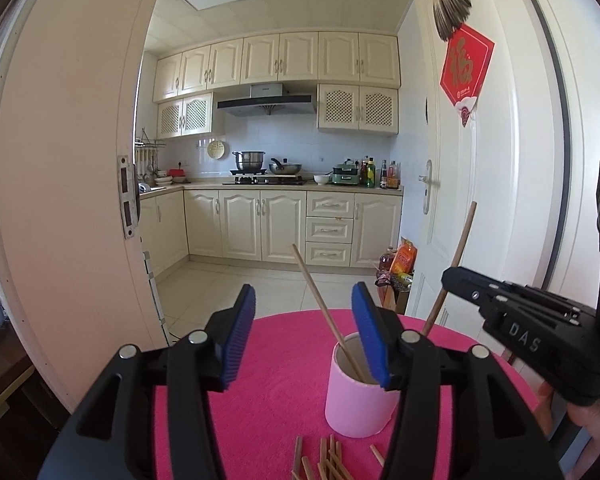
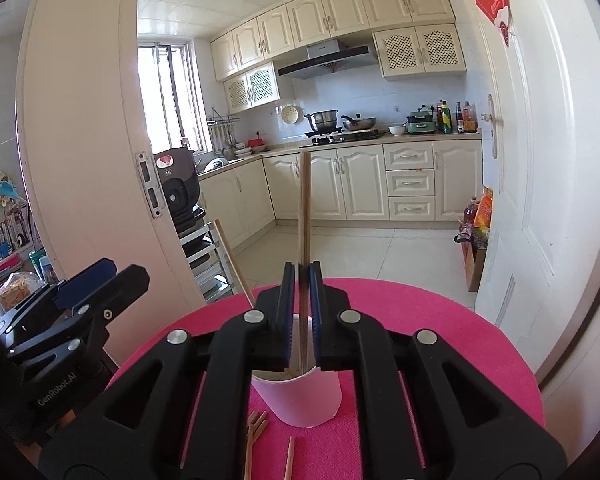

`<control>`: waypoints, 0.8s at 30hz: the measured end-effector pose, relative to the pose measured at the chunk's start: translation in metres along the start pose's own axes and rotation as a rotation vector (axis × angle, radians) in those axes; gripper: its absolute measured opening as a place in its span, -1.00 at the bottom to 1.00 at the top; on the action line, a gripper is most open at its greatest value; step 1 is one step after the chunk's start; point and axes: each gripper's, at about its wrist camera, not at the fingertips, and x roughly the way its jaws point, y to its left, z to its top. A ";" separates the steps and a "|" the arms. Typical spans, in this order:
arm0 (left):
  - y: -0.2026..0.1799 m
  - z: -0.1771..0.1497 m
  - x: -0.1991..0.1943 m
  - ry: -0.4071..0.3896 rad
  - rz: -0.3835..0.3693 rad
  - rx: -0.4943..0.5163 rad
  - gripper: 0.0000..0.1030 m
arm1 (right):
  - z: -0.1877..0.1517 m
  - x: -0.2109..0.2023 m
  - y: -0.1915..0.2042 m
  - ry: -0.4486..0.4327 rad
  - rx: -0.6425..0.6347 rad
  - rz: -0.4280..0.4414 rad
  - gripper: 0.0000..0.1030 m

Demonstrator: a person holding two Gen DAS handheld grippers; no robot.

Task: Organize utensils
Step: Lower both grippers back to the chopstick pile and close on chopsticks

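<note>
A pink cup (image 1: 356, 396) stands on a round pink table (image 1: 276, 380); one wooden chopstick (image 1: 325, 312) leans inside it. My left gripper (image 1: 303, 332) is open and empty, its blue pads either side of the cup's rim from behind. My right gripper (image 2: 301, 304) is shut on a chopstick (image 2: 305, 216) held upright, its lower end inside the pink cup (image 2: 300, 398). In the left wrist view that gripper (image 1: 448, 280) is at the right with the chopstick (image 1: 454, 264). Several loose chopsticks (image 1: 328, 460) lie on the table in front of the cup.
The table's far edge (image 2: 420, 292) faces an open doorway to a kitchen. A white door (image 1: 472, 200) stands at the right, the door frame (image 1: 72, 200) at the left. Bags and bottles (image 2: 474, 224) sit on the floor by the door. More loose chopsticks (image 2: 256, 432) lie near the cup.
</note>
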 end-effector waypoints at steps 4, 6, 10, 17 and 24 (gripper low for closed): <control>0.005 0.000 -0.015 0.018 -0.012 -0.010 0.07 | 0.003 -0.021 -0.001 -0.027 0.000 -0.012 -0.39; 0.008 0.000 -0.022 0.044 -0.023 -0.012 0.10 | 0.003 -0.031 -0.002 -0.038 -0.003 -0.019 -0.10; 0.019 -0.008 -0.025 0.158 -0.052 -0.003 0.20 | -0.002 -0.047 -0.003 -0.005 -0.009 -0.029 -0.10; 0.041 -0.052 -0.004 0.472 -0.041 0.024 0.20 | -0.028 -0.050 -0.001 0.150 -0.049 -0.049 -0.10; 0.054 -0.116 0.024 0.767 -0.091 -0.029 0.12 | -0.067 -0.018 0.005 0.440 -0.068 -0.025 -0.11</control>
